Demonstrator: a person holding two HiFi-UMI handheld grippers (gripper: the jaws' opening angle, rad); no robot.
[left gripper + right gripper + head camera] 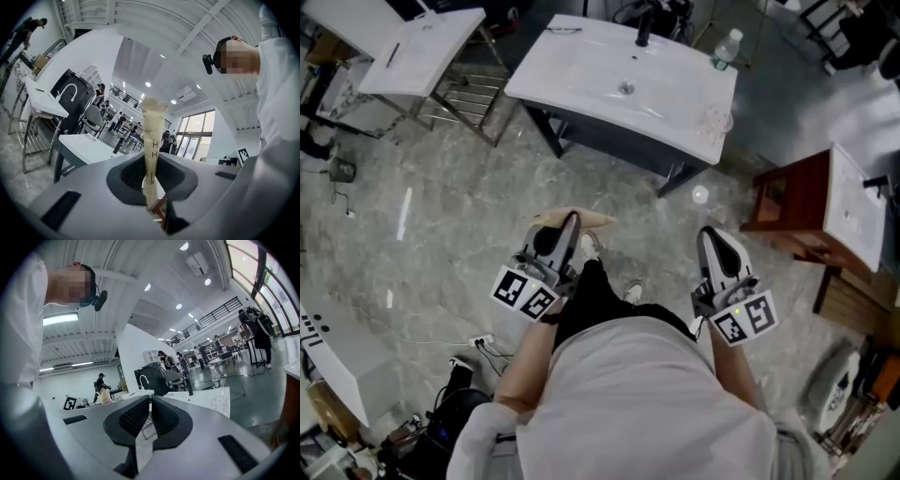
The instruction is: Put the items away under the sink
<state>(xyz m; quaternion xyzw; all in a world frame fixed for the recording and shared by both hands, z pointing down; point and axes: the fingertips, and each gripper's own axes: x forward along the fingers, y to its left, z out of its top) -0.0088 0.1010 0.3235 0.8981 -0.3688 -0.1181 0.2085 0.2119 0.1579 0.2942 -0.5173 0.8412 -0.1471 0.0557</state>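
Note:
My left gripper (569, 225) is held at waist height, shut on a flat beige paper-like item (581, 219). In the left gripper view this item (153, 140) stands edge-on between the jaws, printed with dark letters, and rises well past the gripper (151, 161). My right gripper (711, 238) is beside it, its jaws together, and I see nothing sticking out of them. The right gripper view shows the ridged pads (137, 416) almost touching. The white sink (581, 75) on a dark frame stands ahead of both grippers, some way off. The space under it is in shadow.
A black faucet (643, 32) and a water bottle (725, 49) stand at the sink's back edge. A red-brown wooden cabinet (791, 208) is at the right. A white table (422, 52) with a metal rack (469, 101) is at the left. Cables (483, 345) lie on the marble floor.

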